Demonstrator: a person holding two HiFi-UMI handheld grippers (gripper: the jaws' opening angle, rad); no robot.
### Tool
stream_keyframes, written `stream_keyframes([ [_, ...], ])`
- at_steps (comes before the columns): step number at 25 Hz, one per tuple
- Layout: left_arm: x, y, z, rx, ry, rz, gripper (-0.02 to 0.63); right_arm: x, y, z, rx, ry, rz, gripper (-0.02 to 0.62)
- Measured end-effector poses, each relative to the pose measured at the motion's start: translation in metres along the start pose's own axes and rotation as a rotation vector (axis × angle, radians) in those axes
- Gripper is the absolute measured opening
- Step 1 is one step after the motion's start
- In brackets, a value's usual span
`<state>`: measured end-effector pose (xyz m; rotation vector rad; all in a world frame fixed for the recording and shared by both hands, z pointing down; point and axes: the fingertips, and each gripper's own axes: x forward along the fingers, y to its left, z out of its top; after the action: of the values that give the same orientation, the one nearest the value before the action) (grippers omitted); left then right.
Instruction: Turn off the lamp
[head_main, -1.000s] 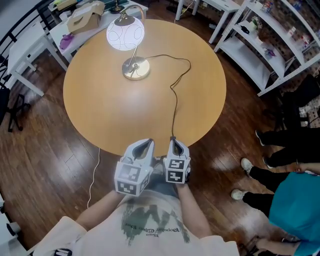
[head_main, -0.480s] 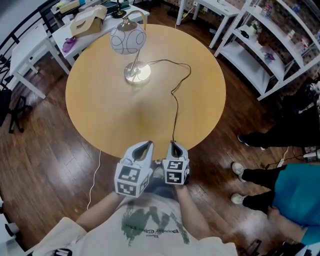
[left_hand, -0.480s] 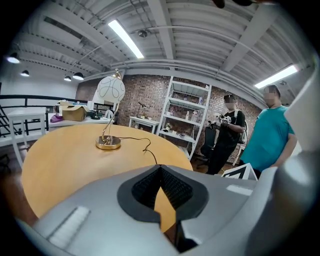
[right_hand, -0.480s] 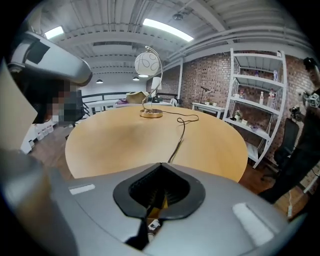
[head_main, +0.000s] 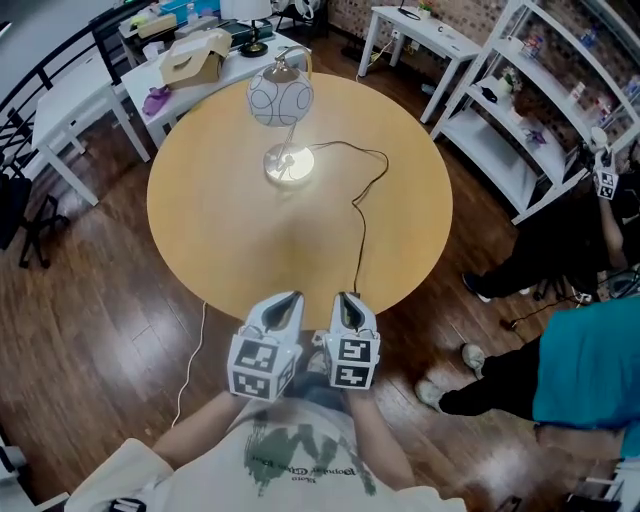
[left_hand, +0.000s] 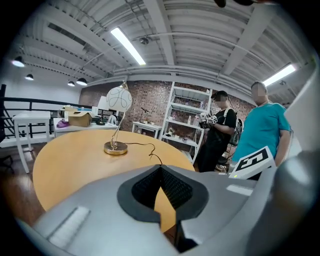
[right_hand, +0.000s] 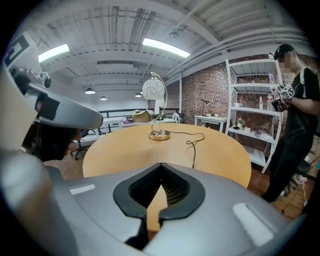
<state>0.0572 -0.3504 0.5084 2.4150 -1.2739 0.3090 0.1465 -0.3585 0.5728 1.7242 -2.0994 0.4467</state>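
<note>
- the lamp (head_main: 281, 99) stands on the far side of the round wooden table (head_main: 220, 235), well away from the person holding the grippers.
- its round ball shade looks dull grey and white, with thin lines on it. it hangs from a curved gold arm over a shiny gold base (head_main: 288, 165).
- a thin dark cord (head_main: 358, 205) runs from the base, loops across the table top and drops over the near edge, close to the right gripper.
- the left gripper (head_main: 291, 297) is at the near edge of the table. its two jaws are pressed together at the tips, with nothing between them.
- the right gripper (head_main: 345, 297) is just beside it. its jaws are also pressed together and hold nothing.
- both grippers point toward the lamp and are far from it.
- a brown box (head_main: 194, 60) sits on a white table behind the lamp.
- white shelves (head_main: 515, 120) stand to the right.
- a person in a blue-green shirt (head_main: 590, 365) and a person in black clothes (head_main: 565, 245) stand on the dark wood floor at the right.
</note>
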Motion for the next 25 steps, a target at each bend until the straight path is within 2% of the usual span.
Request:
stream_keyframes([
  [11,-0.045,0.014,0.008,-0.001,-0.054,-0.005,-0.005,-0.051,0.064,0.069,-0.014,-0.182,0.055,-0.002],
  [19,-0.087,0.016,0.03,0.011,-0.133,-0.021,-0.005,-0.093,0.099,0.098,-0.031,-0.268,0.07,-0.002],
  [25,-0.112,0.016,0.04,0.01,-0.179,-0.026,-0.005,-0.116,0.126,0.102,-0.059,-0.287,0.093,-0.002],
])
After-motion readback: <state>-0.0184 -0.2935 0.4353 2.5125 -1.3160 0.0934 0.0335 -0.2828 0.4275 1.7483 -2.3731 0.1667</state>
